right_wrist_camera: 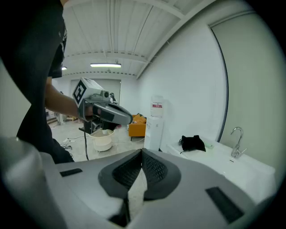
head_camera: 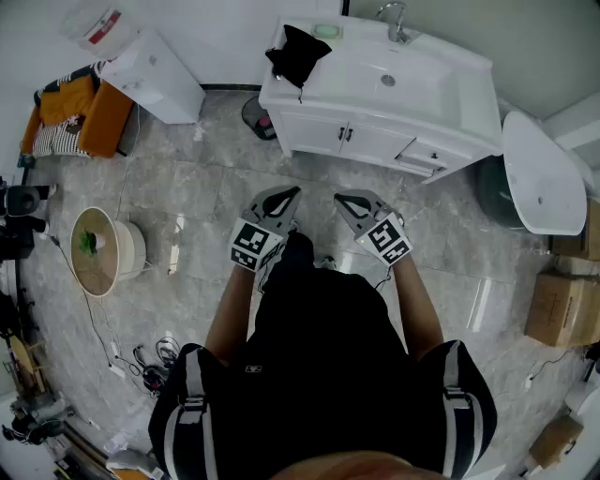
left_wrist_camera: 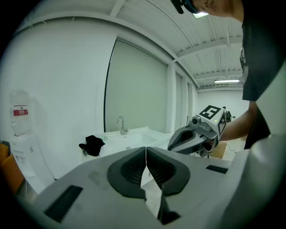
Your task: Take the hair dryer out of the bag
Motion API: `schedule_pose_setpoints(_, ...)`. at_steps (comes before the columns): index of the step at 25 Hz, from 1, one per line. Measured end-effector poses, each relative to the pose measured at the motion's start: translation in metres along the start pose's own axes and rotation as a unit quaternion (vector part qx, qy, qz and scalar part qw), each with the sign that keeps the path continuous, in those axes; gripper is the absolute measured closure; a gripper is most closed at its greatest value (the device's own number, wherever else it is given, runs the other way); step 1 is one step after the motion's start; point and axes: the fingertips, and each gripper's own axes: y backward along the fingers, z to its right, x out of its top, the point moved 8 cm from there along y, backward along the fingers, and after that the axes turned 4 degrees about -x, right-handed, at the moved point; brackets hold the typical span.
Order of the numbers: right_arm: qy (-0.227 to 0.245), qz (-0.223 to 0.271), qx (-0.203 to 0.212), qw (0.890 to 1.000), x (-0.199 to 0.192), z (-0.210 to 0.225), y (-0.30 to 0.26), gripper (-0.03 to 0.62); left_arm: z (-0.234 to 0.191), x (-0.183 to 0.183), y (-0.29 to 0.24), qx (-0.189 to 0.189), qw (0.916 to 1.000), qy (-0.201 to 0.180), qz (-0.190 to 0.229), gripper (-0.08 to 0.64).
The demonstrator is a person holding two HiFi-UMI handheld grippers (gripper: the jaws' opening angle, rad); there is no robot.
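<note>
Hair dryer: not seen in any view; judged to be inside the black bag (head_camera: 298,52), slumped on the far-left corner of the white vanity worktop (head_camera: 375,66), just beside a small green item (head_camera: 325,31) and well left of the faucet (head_camera: 396,19).

Progress: nothing done yet, by the look of it. Bag untouched, well apart from both tools, no opening turned toward any camera. Left to do: step up to the vanity, reach the bag, open it or pin it down, find the dryer, draw it out clear.

Tools: left tool (head_camera: 281,199) closed pad to pad, nothing between; right tool (head_camera: 349,202) likewise closed tight and empty. Held side by side in front of the body, over the grey marbled floor (head_camera: 187,187), on the near side of the vanity, noses tipped a little downward. Each visible in the other's view, both plainly carrying nothing.

Hidden or doubtful: contents of the bag entirely; type of closure (zip, drawstring, flap) impossible to tell at this range. Thin dark strand (head_camera: 301,86) at the bag's near edge, hanging over the worktop front in the head view: cord or strap, cannot tell which. Floor right below the tools covered by the dark shirt (head_camera: 319,356). Bag small and distorted in both gripper views, so no shape showing through the fabric.
</note>
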Motion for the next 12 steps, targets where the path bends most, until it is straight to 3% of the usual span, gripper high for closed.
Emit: schedule_pose_setpoints(12,-0.018,-0.018,0.006,1.0,0.007,0.02,-0.041,0.534,-0.047,-0.002,-0.014,-0.017,0.9998,-0.003,-0.008,0.543)
